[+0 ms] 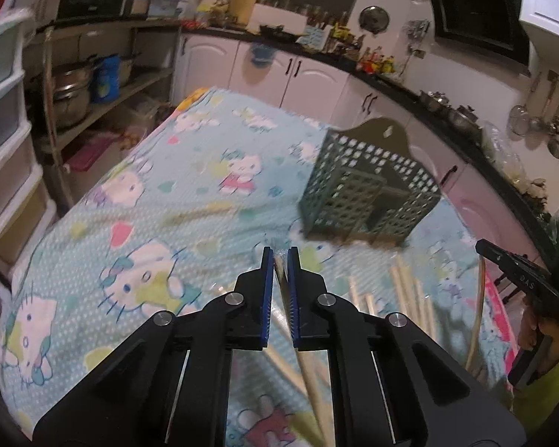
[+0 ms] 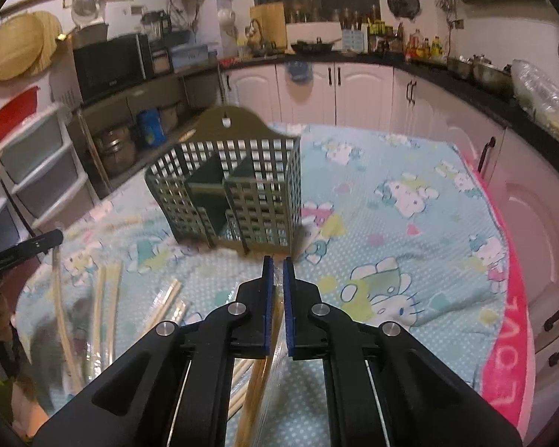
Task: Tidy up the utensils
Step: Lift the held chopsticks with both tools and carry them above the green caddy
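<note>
Right now both grippers are clenched on wrapped chopsticks. The left gripper (image 1: 280, 257) pinches a pale wooden pair in clear plastic sleeve (image 1: 309, 368), whose lower end runs out of view beneath the tool. The right gripper (image 2: 278, 266) clamps a similar wrapped wooden pair (image 2: 259, 383), also cut off below. Between and beyond them stands the dark green perforated plastic utensil holder (image 2: 238, 201), upright on the pale blue cartoon-cat tablecloth (image 2: 410, 223); its inner compartments look empty, though blur softens them. More loose wooden chopsticks (image 2: 106, 305) lie scattered on the cloth near the holder, smeared and hard to count.
</note>
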Tool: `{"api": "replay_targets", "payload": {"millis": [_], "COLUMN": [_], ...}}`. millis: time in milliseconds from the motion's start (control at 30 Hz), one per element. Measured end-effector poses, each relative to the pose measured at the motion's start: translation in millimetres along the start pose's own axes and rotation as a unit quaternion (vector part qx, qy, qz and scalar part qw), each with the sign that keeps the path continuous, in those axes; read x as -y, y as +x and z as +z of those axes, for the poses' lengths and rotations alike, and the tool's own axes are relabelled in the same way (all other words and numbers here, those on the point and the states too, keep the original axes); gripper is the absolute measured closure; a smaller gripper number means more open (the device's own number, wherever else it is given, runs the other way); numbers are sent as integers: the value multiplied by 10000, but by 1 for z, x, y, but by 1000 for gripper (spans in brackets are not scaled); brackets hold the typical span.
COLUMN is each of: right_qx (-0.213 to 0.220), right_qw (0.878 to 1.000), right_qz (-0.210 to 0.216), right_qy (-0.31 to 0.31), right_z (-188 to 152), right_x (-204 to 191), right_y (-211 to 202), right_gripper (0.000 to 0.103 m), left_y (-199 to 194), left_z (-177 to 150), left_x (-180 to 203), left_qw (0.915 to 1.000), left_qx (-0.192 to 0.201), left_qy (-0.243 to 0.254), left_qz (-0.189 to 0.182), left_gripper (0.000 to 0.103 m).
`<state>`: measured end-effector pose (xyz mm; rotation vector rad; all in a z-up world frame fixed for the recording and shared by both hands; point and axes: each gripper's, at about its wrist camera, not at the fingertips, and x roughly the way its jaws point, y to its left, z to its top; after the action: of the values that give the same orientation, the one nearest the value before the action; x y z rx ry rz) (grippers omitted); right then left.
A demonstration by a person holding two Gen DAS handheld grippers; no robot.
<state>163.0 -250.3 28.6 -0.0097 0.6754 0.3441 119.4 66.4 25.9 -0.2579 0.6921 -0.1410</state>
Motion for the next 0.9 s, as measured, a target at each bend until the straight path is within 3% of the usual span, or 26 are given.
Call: {"api": "replay_targets", "payload": {"millis": [333, 900], "right_qx": [504, 959], "right_qw": [9987, 9954], "right_qz": [88, -22], "right_qy": [-6, 59], "right_z": [12, 36], "right_x": [-2, 6], "right_y": [-42, -72], "right_gripper": [99, 99], "left_y": [-7, -6], "left_z": [18, 56], "left_x": [39, 104], "left_qw": [9988, 9924], "left_qx": [144, 456], "left_qy": [366, 918], "left_qz": [-287, -675], "left_gripper": [102, 102]}}
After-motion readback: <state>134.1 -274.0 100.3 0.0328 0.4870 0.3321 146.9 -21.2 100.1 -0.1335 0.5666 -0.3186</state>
